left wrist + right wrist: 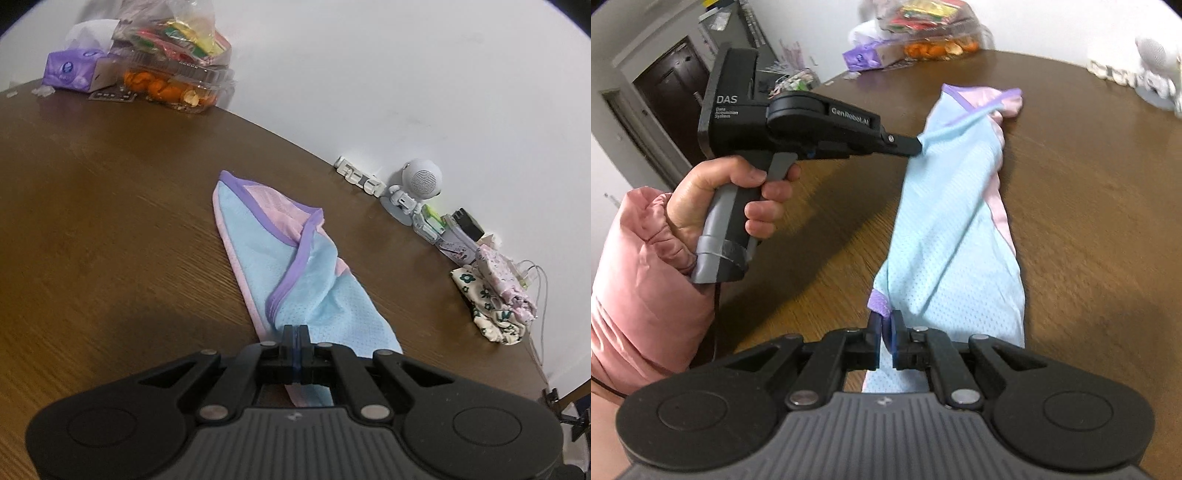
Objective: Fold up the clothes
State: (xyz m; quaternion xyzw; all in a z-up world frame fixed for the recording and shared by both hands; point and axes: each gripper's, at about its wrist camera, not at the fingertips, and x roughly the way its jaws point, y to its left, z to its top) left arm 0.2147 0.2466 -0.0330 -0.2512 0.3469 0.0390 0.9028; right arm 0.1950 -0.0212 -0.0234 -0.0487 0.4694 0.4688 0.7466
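A light blue mesh garment (295,266) with pink panels and purple trim lies lengthwise on the brown wooden table (110,221). My left gripper (294,332) is shut on its near edge beside the purple trim. In the right wrist view the same garment (953,229) stretches away from me, and my right gripper (885,325) is shut on a corner with a purple hem. The left gripper (918,144), held by a hand (713,199) in a pink sleeve, pinches the blue fabric midway along its left side and lifts it slightly.
At the far edge stand a purple tissue box (72,70) and a clear box of oranges under snack bags (173,74). Along the wall sit a small white robot figure (417,188), gadgets and folded floral cloth (491,299). A dark door (665,107) shows left.
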